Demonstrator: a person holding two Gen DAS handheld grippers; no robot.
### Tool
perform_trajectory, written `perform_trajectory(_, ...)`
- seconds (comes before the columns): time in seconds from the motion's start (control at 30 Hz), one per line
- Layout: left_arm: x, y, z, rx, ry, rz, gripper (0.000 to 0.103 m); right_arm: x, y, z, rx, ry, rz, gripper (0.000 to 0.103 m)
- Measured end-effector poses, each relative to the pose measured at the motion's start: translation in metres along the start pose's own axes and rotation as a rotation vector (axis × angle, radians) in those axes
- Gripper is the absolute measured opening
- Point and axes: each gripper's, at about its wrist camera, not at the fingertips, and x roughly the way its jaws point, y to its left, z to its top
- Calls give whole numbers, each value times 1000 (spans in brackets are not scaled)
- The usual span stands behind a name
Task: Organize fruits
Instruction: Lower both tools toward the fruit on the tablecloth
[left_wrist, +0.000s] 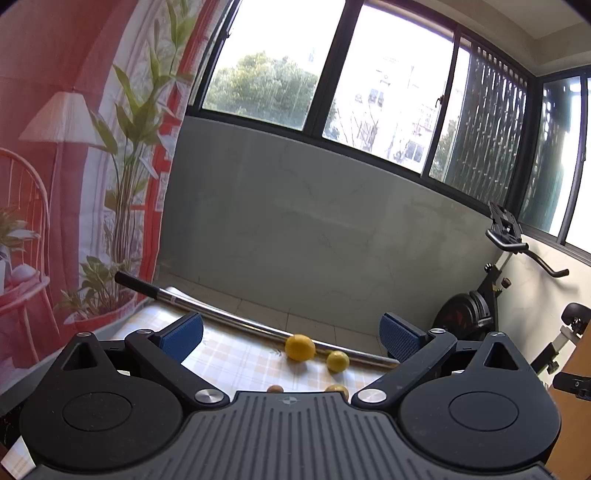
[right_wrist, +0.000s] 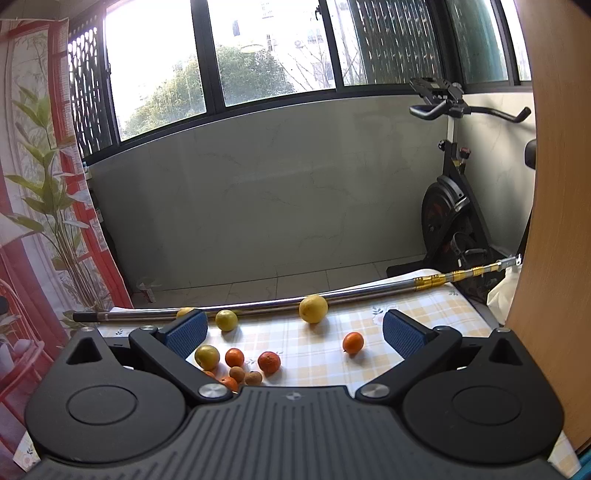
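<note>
Yellow lemon (right_wrist: 313, 308); checked tablecloth (right_wrist: 417, 321)

hidden: 2 fruits (left_wrist: 275, 388) behind left tongs body | lemon (right_wrist: 183, 312) half behind right tongs finger

— Where can I get through?
— Take the metal pole (right_wrist: 280, 304) as the line: it bars the table's (right_wrist: 424, 314) far edge from side to side.
— And this side of it?
— A big lemon (right_wrist: 313, 309) touches it; oranges and small brown fruits (right_wrist: 243, 365) crowd nearer, leftward. The lone orange (right_wrist: 353, 342) sits apart, bare cloth around it.
</note>
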Motion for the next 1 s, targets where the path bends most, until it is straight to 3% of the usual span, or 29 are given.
perform_trajectory(0.17, 18, 5, 2, 24, 43, 56, 103, 18, -3, -4, -20, 27, 9, 103)
perform_trajectory(0.4, 47, 21, -2, 4, 112, 75, 103, 45, -5, -7, -49, 63, 12, 103)
perform_trajectory(0.67, 83, 20, -8, 122, 160, 77, 103, 80, -13, -18, -93, 71, -20, 99)
perform_trajectory(1.0, 137, 7, -42, 264, 219, 91, 103, 115, -26, -38, -96, 76, -18, 99)
